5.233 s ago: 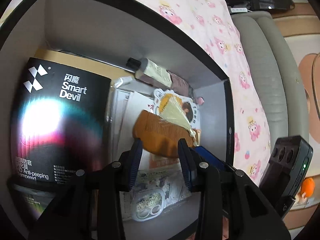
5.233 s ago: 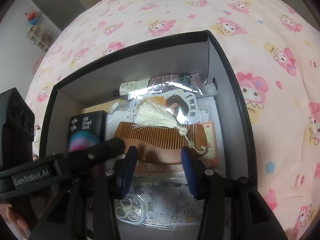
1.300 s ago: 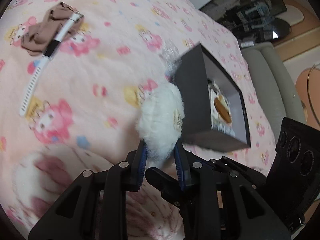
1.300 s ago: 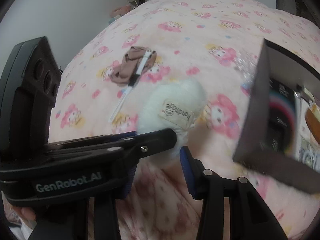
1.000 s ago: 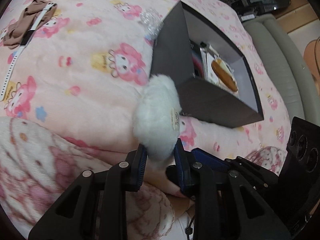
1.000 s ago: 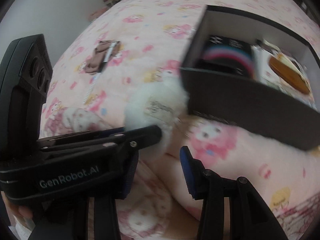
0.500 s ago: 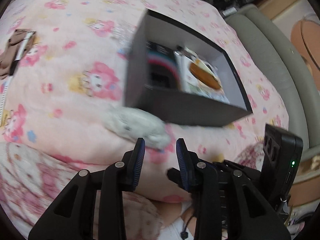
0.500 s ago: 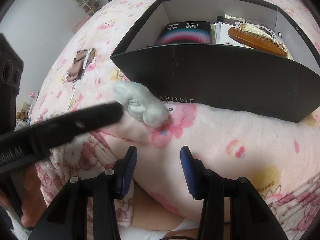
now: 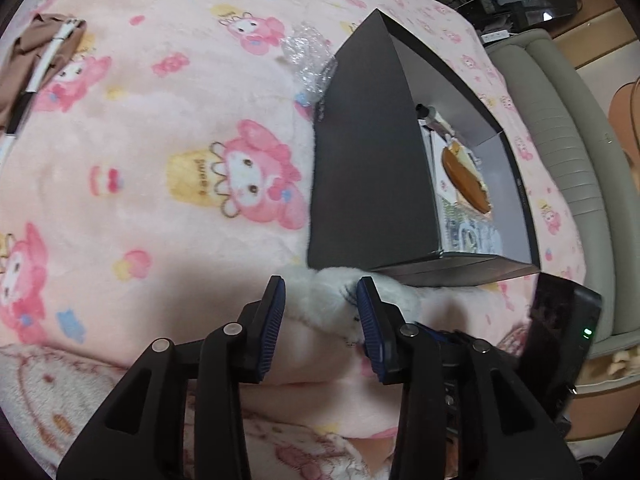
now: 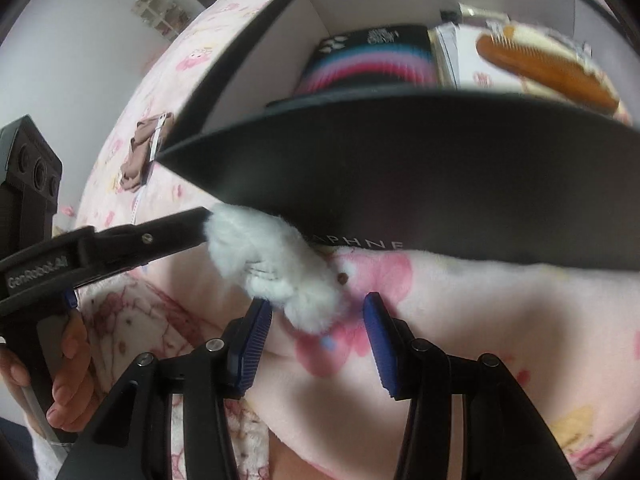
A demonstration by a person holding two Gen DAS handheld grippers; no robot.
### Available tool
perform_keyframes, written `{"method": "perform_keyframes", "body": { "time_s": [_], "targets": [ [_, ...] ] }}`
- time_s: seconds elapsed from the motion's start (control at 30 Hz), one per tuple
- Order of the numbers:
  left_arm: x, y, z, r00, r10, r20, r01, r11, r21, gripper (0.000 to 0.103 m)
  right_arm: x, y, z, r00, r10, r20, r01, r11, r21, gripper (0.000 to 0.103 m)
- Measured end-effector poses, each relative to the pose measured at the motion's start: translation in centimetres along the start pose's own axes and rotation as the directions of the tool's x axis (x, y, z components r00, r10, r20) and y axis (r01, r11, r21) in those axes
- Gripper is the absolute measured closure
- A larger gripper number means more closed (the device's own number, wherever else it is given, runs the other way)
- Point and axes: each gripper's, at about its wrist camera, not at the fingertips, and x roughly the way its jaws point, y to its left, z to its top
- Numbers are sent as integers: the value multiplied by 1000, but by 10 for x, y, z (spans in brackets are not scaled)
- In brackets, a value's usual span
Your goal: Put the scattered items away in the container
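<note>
the fluff (image 9: pixel 332 300) lies on the blanket (image 9: pixel 160 160) against the box (image 9: pixel 368 160) wall, outside it. left gripper (image 9: pixel 320 316), jaws just widening, straddles it ungripped; right gripper (image 10: pixel 316 320) gapes empty. a shallow pinch risks another drop.

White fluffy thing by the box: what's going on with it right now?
The fluffy white pom-pom lies on the pink blanket against the black box's outer wall, not inside. The left gripper straddles it, its jaws just opening, apparently not pressing. The right gripper hovers open over its other end. A comb is already boxed.
</note>
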Motion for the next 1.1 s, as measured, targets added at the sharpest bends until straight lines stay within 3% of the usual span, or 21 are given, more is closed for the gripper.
{"method": "perform_keyframes", "body": {
  "time_s": [0.2,0.33,0.5,0.67,0.77,0.9,1.0,1.1],
  "targets": [
    [5,-7,-5,987,-137,-82,140,990,31,64,-6,-9,-3,997,72,28,-73,997,33,64],
    [-2,-14,-12,994,-102,-50,105,992,72,63,-24,0,-8,993,87,79,-87,996,-4,64],
    [-13,1,-10,998,-57,34,58,998,-19,59,-29,-7,-11,994,15,104,-16,1000,11,64],
    [0,10,-2,1000,14,25,-13,997,-71,42,-13,-2,-14,998,33,57,-33,999,1,61],
    [7,9,2,1000,17,2,-17,998,-65,39,0,-2,-8,998,39,55,-39,999,12,60],
    [18,5,2,996,-73,-55,70,996,-57,38,5,-8,-10,995,85,45,-87,995,40,60],
    [19,1,-1,992,-99,-78,97,995,-25,38,1,-7,-13,988,147,49,-149,988,45,65],
    [26,-6,-9,962,-226,-156,226,974,-18,38,-7,-3,-18,981,189,52,-191,980,45,65]
  ]
}}
